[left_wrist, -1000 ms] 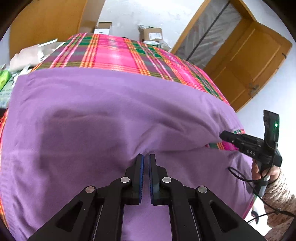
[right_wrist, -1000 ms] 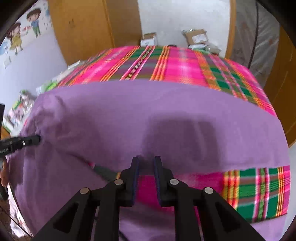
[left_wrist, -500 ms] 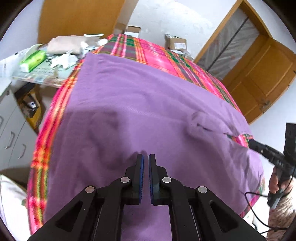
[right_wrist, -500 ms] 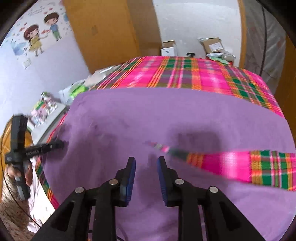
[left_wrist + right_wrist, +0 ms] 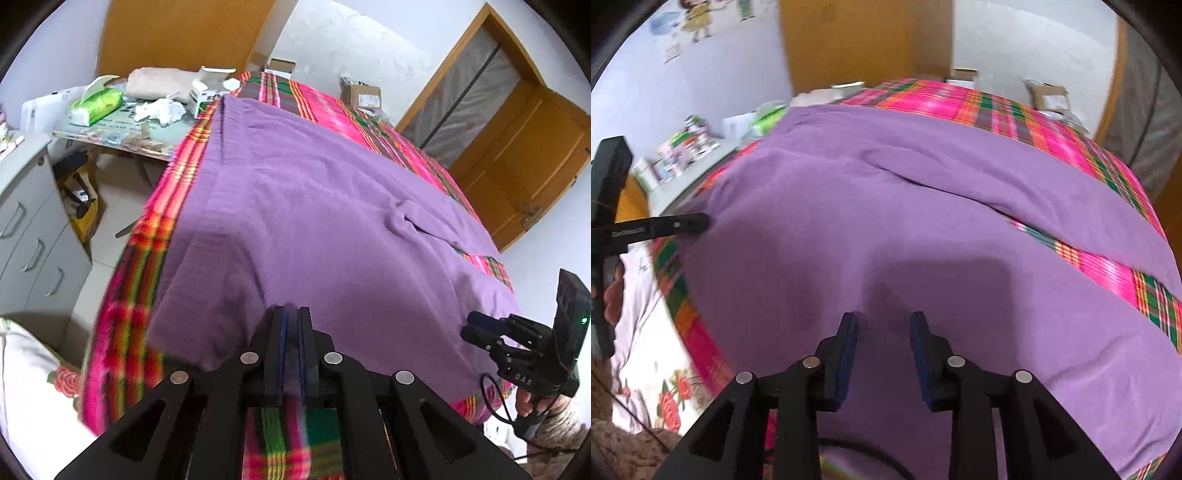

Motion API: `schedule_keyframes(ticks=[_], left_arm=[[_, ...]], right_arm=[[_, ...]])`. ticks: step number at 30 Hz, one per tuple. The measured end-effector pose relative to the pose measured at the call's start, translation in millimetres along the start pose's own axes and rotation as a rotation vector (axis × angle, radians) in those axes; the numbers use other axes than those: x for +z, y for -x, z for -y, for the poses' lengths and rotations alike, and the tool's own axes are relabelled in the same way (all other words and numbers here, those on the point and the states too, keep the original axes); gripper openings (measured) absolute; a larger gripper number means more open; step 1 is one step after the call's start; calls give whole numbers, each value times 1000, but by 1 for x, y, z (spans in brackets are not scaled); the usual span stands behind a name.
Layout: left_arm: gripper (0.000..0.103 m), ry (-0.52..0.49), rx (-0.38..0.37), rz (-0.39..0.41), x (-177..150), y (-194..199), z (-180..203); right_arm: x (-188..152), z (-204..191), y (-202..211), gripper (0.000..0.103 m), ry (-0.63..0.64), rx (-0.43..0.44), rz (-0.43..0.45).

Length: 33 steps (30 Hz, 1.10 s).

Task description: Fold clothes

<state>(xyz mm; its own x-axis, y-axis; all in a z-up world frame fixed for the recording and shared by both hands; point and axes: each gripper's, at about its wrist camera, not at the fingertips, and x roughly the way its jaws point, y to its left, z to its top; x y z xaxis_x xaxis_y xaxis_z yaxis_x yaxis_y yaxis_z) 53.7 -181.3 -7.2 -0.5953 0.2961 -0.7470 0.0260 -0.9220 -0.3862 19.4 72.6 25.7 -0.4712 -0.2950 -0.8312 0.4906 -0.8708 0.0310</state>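
Purple garment (image 5: 332,229): spread wide over a bed covered with a pink and green plaid blanket (image 5: 332,107); it takes up most of the bed top, with plaid showing along the far end and the left side.
Garment folds: a raised crease runs across the right part, and a narrow strip of plaid shows through a gap there (image 5: 1108,266).
Left gripper (image 5: 290,321): at the near left edge of the garment, fingers pressed almost together; the purple edge lies right at the tips, but I cannot tell whether cloth is pinched between them.
Right gripper (image 5: 884,321): over the near part of the garment, fingers spread apart with nothing between them; its shadow falls on the cloth just ahead.
Person: a hand (image 5: 532,402) in a knitted sleeve holds the right gripper's handle.
Side table (image 5: 122,129): far left beside the bed, cluttered with a green tissue pack (image 5: 98,105), boxes and papers.
Drawers (image 5: 29,229): grey, left of the bed.
Door (image 5: 524,162): wooden, far right.
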Motion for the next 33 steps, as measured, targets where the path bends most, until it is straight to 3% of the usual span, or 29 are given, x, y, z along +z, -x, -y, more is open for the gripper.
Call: schedule_keyframes(ticks=[6,9,18,22,23,25,26,33], left_arm=[[6,130,3,44,-11,23,-31],[6,231,-56,36,-15,24,-48],[7,357,-92,58,-18,29,-63],[11,340,-49,62,-18,33,-59],[14,331,-6,64,-19,35,-56],[29,303,125,87,-21,42,-53],[29,295,175,98,-22,44,-53],[30,316,161,103,-23,42,-60]], right_arm=[[20,-39,-6,30,69,79,40],[21,-66,-12,31,118,130,46],[18,-118,-32,40,237,229,42],[15,-131,-34,47,279,230,54],[14,-134,-34,47,291,229,56],[13,-139,-35,49,311,217,66],[13,-142,-35,49,320,212,69],[11,-154,-39,54,358,165,98]])
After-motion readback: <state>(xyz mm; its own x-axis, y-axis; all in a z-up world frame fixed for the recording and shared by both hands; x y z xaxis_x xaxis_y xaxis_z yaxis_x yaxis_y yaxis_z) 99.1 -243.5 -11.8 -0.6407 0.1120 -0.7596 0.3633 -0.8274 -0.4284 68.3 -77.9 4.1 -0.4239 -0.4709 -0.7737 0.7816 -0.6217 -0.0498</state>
